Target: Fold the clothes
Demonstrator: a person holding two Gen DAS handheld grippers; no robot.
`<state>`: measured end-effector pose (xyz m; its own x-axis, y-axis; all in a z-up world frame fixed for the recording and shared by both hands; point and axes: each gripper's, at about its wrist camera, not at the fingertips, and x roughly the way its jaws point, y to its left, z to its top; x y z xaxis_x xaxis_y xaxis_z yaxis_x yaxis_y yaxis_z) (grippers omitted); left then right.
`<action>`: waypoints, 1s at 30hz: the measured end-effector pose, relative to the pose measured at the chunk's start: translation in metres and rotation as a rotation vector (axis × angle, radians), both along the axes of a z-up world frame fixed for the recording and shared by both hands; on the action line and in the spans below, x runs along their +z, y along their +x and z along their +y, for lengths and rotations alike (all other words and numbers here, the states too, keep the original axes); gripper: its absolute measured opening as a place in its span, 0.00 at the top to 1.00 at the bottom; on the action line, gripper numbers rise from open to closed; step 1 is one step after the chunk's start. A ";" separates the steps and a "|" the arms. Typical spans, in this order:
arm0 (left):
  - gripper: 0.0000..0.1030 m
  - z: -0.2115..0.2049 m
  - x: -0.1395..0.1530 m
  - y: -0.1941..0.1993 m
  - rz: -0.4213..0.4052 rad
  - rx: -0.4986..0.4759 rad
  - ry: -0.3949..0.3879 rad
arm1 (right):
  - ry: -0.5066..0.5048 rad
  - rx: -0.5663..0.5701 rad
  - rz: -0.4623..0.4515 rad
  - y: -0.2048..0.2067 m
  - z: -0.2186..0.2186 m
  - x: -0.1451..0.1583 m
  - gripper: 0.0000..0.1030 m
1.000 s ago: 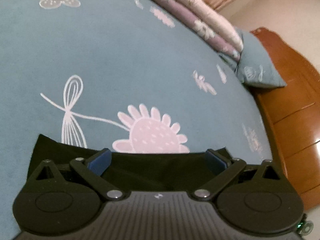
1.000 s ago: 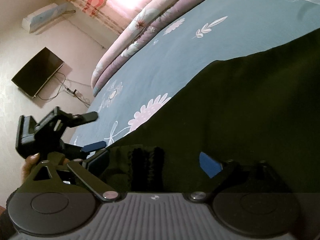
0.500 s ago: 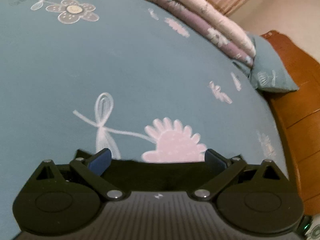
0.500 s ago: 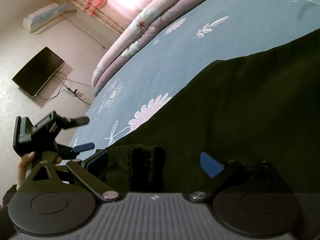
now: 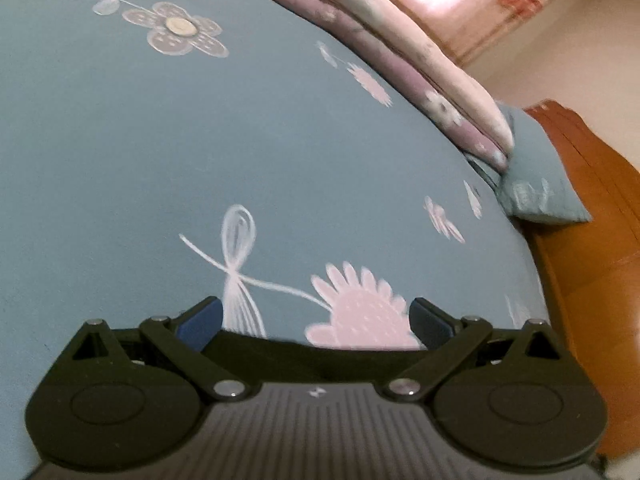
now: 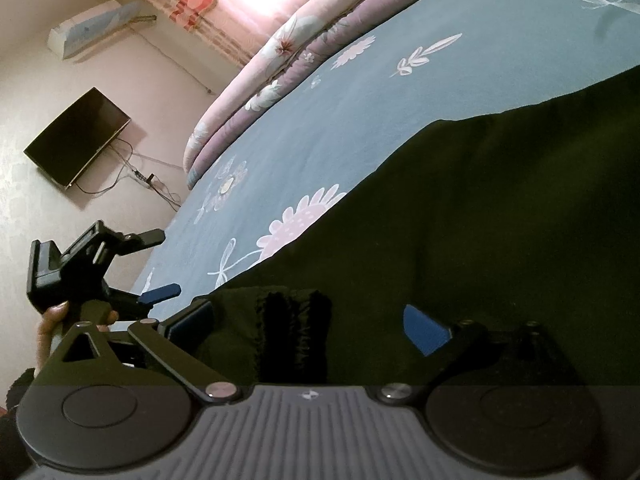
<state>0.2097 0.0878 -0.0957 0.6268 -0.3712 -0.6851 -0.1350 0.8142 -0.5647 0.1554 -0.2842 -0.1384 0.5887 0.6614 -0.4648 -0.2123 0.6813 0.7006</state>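
A large black fabric garment (image 6: pixel 480 220) lies spread flat on the blue-grey bed sheet printed with pink and white flowers (image 5: pixel 240 152); taking the big pink flower print (image 5: pixel 360 312) on that sheet as the landmark, the garment's straight edge runs just beside the flower, covering its lower petals in the right wrist view; a bunched, ribbed part of the garment (image 6: pixel 288 332) sits near that edge, below the flower.

The left hand-held gripper (image 5: pixel 316 320) has its blue-padded fingers spread wide apart, one on each side of the pink flower, with nothing between them; only a thin strip of the garment's edge (image 5: pixel 320 354) shows just under the flower, close to the gripper body; whether the fingers touch the cloth cannot be told; in the right wrist view this same gripper (image 6: pixel 156 264) is seen off the bed's side, well to the left of the flower, gripped by a person's hand (image 6: pixel 52 328).

The right hand-held gripper (image 6: pixel 308 328) is likewise wide open over the garment, below the flower; the ribbed bunch lies between its fingers, nearer the left one, ungripped.

Beyond the flower, along the bed's far edge, lies a rolled pink and mauve floral quilt (image 5: pixel 400 48); a blue-grey pillow (image 5: pixel 536 184) rests at the quilt's end, against an orange wooden headboard (image 5: pixel 592 240).
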 end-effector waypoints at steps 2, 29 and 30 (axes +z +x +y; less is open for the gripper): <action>0.04 -0.003 -0.007 0.001 0.027 -0.004 0.018 | -0.001 0.000 -0.001 0.000 0.000 0.000 0.00; 0.04 -0.042 -0.002 -0.132 0.204 -0.072 -0.014 | -0.009 0.000 0.001 -0.003 0.000 0.003 0.00; 0.04 -0.047 0.004 -0.136 0.185 -0.089 -0.005 | -0.011 0.000 0.001 -0.003 0.000 0.003 0.00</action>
<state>0.0738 0.0408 -0.0914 0.4549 -0.4227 -0.7838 -0.1648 0.8250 -0.5405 0.1524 -0.2843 -0.1357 0.5881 0.6562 -0.4727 -0.2120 0.6891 0.6929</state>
